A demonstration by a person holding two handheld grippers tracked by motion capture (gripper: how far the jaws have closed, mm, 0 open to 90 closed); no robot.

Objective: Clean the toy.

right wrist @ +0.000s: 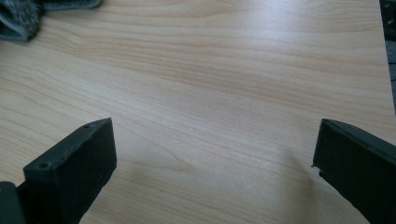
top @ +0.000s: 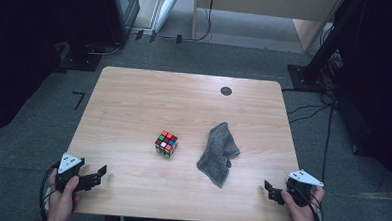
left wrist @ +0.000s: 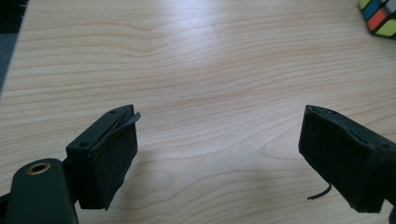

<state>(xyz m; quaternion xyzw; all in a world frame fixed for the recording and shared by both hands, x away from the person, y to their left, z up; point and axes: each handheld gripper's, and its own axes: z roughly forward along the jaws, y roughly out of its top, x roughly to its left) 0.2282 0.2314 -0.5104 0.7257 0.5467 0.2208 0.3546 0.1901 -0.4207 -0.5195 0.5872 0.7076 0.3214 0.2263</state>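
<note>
left gripper (top: 97, 174): jaws wide apart, near desk (top: 134, 103) corner | right gripper (top: 273, 190): jaws apart | cube (top: 166, 142), cloth (top: 218, 152) mid-desk, apart

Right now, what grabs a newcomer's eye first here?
The scrambled puzzle cube, bright against the pale wooden table, sits near the middle. Just right of it lies a crumpled grey cloth, apart from the cube. The left gripper and right gripper wait at the near corners, jaws spread, holding nothing.
</note>
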